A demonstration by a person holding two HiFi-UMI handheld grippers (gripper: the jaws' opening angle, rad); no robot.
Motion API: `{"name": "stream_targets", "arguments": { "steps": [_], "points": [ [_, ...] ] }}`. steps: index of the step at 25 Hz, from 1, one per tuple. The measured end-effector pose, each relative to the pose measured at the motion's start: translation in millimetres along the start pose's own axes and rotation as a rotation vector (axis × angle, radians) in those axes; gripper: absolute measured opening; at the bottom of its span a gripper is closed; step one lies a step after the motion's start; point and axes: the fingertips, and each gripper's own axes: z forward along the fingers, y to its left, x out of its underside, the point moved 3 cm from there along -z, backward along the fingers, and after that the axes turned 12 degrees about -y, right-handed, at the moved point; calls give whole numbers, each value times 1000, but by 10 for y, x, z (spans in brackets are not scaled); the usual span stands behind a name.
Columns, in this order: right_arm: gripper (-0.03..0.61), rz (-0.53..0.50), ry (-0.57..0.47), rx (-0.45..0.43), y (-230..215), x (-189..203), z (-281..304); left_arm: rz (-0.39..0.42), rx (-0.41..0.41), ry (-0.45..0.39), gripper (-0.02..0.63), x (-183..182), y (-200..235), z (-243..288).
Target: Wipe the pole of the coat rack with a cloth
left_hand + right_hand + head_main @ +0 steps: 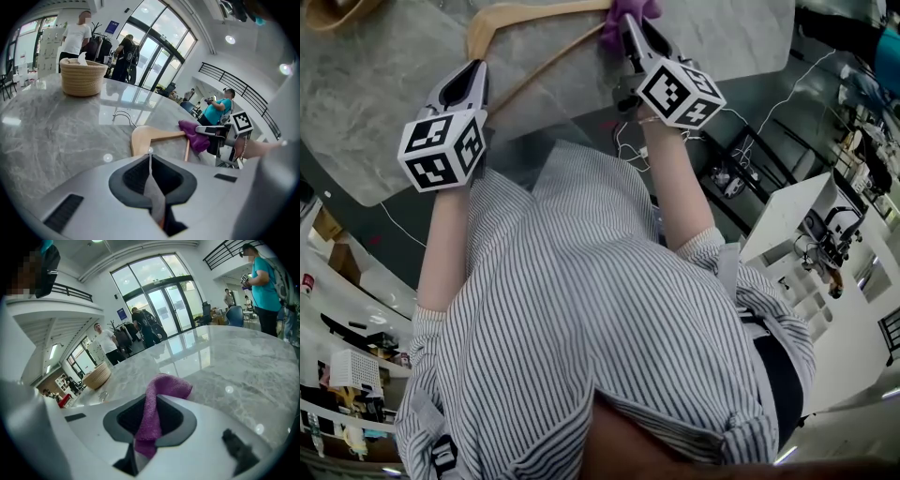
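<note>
Over table (384, 94), cloth (628, 11) perhaps touching hanger (517, 13)

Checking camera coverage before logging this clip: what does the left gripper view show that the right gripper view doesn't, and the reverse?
Only the left gripper view: the wooden hanger lying on the marble table, the right gripper seen from outside, and the left gripper with its jaws together and nothing between them. Only the right gripper view: a close look at the purple cloth pinched between the right jaws. Both: the purple cloth, the woven basket and the marble table.
</note>
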Motion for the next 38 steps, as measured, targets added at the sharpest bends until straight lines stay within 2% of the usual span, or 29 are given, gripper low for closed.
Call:
{"name": "stream_targets", "arguments": {
  "steps": [27, 38],
  "points": [
    [67, 11, 68, -108, 564, 191, 173, -39, -1, -37, 21, -59, 164, -163],
    [66, -27, 90, -176, 900, 234, 257, -68, 9, -53, 21, -57, 284, -304]
  ]
}}
